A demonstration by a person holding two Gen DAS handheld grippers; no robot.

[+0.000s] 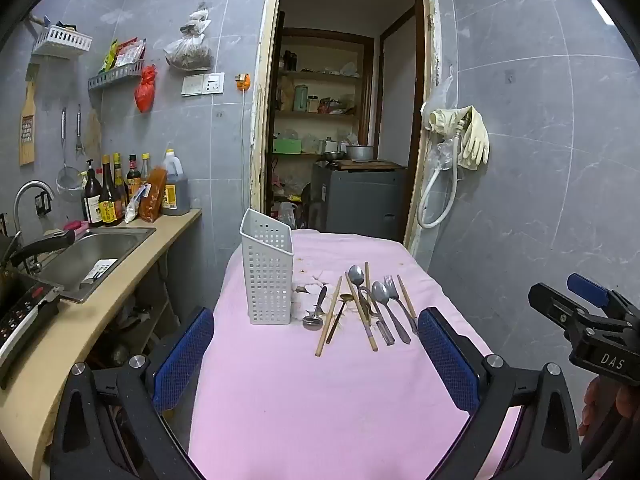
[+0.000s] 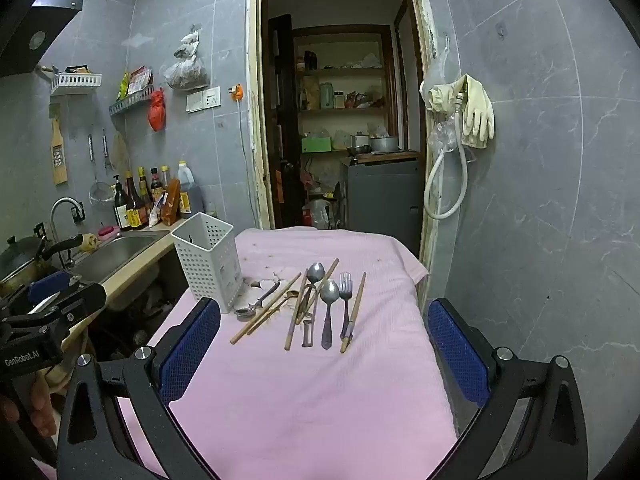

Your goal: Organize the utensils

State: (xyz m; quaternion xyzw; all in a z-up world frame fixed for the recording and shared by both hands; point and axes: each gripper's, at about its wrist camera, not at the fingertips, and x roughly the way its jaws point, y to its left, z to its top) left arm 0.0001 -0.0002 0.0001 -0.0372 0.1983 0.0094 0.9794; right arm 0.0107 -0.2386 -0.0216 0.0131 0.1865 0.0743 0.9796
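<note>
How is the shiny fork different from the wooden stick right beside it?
The silver metal fork has prongs at its far end, while the brown wooden chopstick is one plain thin rod. The fork is shiny; the chopstick is dull, with a pale tip near us. The chopstick looks longer. Both lie flat on the pink tablecloth.

Home kitchen, steel sink (image 1: 100, 254) in counter, sauce bottles (image 1: 108, 196), grey tiled walls, pantry shelves (image 1: 320, 76) through doorway
</note>
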